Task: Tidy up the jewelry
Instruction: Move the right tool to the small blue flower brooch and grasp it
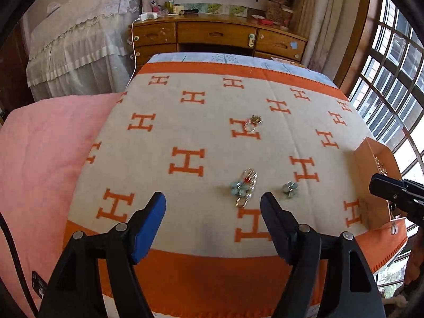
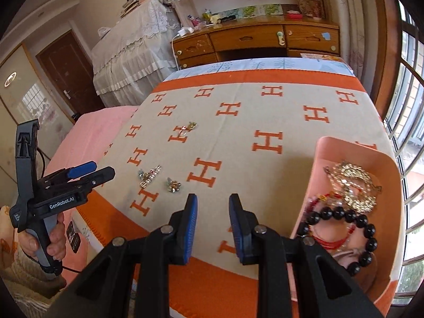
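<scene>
Plainly the bed (image 1: 39,159) serves as the work surface here, its orange-and-cream blanket (image 1: 201,111) spread flat so small pieces show up against it and cannot roll off. At the blanket's right edge sits a pink tray (image 2: 344,145), already holding a black bead bracelet (image 2: 341,213), a gold chain piece (image 2: 352,177) and red strands; it looks like the collecting place, set close to the right side for short carries. The left hand-held gripper (image 1: 213,201) hovers low with its jaws spread wide and nothing between them, aimed at the nearest cluster, probably to pick it up next. The right hand-held gripper (image 2: 213,204) hangs just beside the tray, jaws parted and empty. Still loose on the blanket: a blue flower cluster with clear beads (image 1: 245,186), a separate small blue flower (image 1: 290,188) just beside it, and a ring (image 1: 253,123) farther away.
</scene>
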The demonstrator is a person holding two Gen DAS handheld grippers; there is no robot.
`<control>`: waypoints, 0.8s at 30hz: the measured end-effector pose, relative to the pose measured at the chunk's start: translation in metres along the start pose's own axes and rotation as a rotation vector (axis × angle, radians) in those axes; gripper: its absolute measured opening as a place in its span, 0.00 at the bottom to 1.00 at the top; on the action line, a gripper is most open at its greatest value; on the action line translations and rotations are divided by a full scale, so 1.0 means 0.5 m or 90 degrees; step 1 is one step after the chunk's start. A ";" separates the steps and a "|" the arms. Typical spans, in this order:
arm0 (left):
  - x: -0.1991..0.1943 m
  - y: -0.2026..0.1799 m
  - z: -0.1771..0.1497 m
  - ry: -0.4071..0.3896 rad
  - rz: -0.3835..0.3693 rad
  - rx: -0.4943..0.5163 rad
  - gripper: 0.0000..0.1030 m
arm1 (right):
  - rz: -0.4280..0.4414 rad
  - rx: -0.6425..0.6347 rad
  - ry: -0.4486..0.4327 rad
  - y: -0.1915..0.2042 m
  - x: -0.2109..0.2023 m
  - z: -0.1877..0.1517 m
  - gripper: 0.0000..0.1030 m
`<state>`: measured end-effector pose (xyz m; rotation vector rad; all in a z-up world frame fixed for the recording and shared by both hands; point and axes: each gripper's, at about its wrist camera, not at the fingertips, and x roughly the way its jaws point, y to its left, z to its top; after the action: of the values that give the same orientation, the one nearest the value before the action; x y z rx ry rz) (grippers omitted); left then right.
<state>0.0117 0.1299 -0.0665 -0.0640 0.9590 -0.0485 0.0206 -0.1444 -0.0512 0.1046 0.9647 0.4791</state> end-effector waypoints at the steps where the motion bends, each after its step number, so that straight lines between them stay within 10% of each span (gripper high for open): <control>1: 0.008 0.007 -0.010 0.009 -0.004 -0.007 0.70 | 0.005 -0.009 0.008 0.013 0.016 0.004 0.24; 24: 0.083 0.033 -0.030 0.041 -0.071 -0.017 0.70 | -0.073 -0.172 0.063 0.137 0.208 0.023 0.24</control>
<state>0.0237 0.1430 -0.1103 -0.1418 1.0205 -0.1413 0.0554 -0.0365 -0.1039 -0.2182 0.9883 0.5071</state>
